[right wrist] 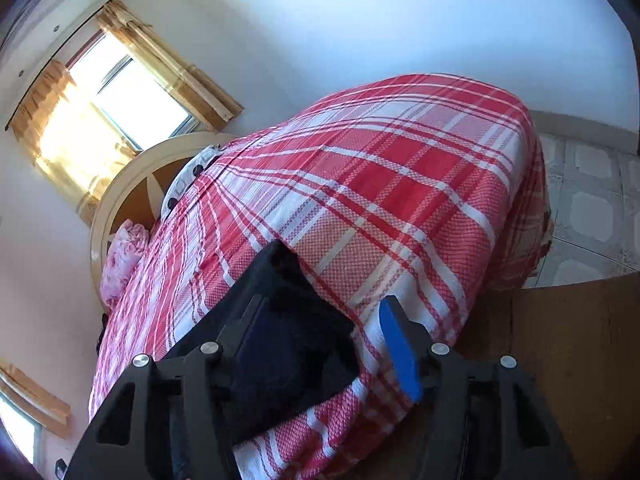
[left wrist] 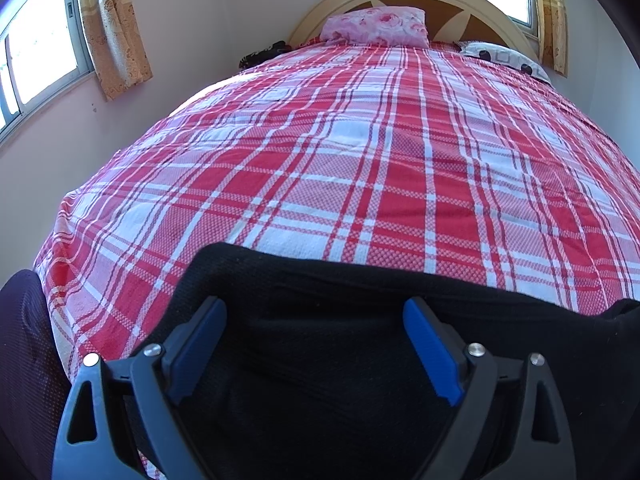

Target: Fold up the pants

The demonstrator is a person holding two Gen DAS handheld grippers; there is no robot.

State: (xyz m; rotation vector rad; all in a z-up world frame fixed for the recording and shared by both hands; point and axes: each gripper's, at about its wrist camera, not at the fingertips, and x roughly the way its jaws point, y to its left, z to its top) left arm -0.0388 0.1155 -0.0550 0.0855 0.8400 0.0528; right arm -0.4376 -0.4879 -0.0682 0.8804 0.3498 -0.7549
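Black tongs with blue pads are filling the bottom of the left wrist view: our left tongs (left wrist: 314,344) are standing wide apart, hovering over the black pants (left wrist: 360,296) and gripping nothing. We are seeing the pants lying across the near end of the bed (left wrist: 360,152), their far edge running straight over the red and white plaid cover. To fold well, we are judging that the left tongs should be coming down on the cloth's edge and pinching both layers together before any lift. We are counting one pair of pants, one pink flowered pillow (left wrist: 376,26) and one patterned white pillow (left wrist: 504,58) by the headboard (left wrist: 492,12), plus two curtained windows.

Dark tong arms are crowding the bottom of the right wrist view too: our right tongs (right wrist: 324,332) are also spread open, one finger over the pants (right wrist: 288,320) and the blue pad out over the plaid, clamping nothing. We are seeing a corner of the pants pointing up the bed (right wrist: 400,168) near its side edge. We are judging that both tongs should be gripping matching corners so the fold is landing square. We are counting one pair of pants, two pillows and two windows
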